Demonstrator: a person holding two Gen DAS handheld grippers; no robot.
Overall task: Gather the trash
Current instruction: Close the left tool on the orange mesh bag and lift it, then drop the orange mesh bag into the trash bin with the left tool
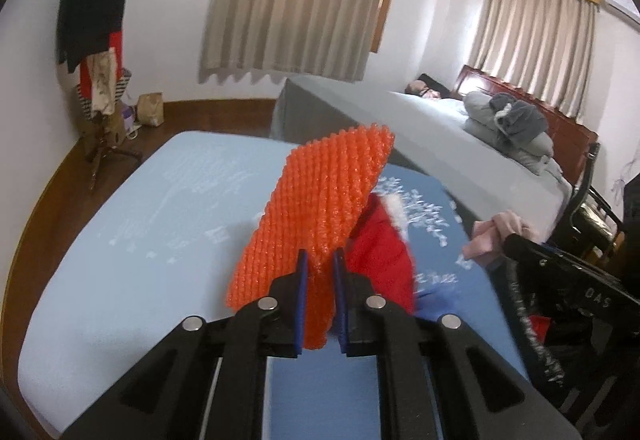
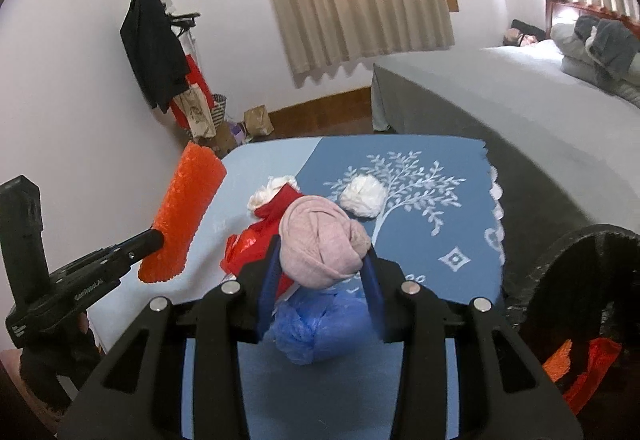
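My left gripper (image 1: 319, 260) is shut on an orange foam net sleeve (image 1: 316, 208) and holds it above the blue table; the sleeve also shows in the right wrist view (image 2: 182, 216). My right gripper (image 2: 322, 252) is shut on a pink cloth ball (image 2: 322, 244), raised over the table; it shows in the left wrist view (image 1: 498, 230) too. On the tablecloth (image 2: 440, 240) lie a red crumpled bag (image 2: 256, 240), a blue plastic bag (image 2: 316, 324) and a white wad (image 2: 363, 196).
A black bin (image 2: 576, 280) with orange and red scraps inside stands at the table's right edge. A grey bed (image 2: 500, 100) runs behind the table. A coat rack (image 2: 156, 48) with clothes and paper bags stands at the left wall.
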